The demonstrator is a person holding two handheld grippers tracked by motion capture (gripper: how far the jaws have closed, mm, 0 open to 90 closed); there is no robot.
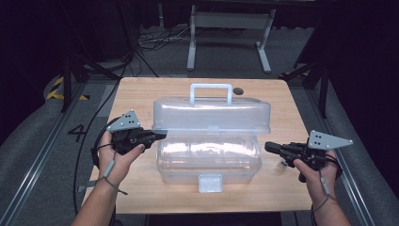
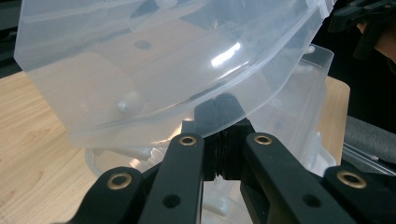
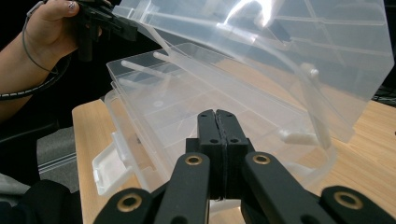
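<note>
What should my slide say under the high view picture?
Left gripper lifts the clear box's lid; right gripper waits beside it.

Raised lid (image 1: 211,115) overhangs box (image 1: 209,162) opening; bare table (image 1: 277,101) right, front.

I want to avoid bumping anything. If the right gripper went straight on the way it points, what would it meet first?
Probably the clear box's base: the right gripper, jaws shut, points at its near end wall, with the raised lid above. Depth is hard to judge.
</note>
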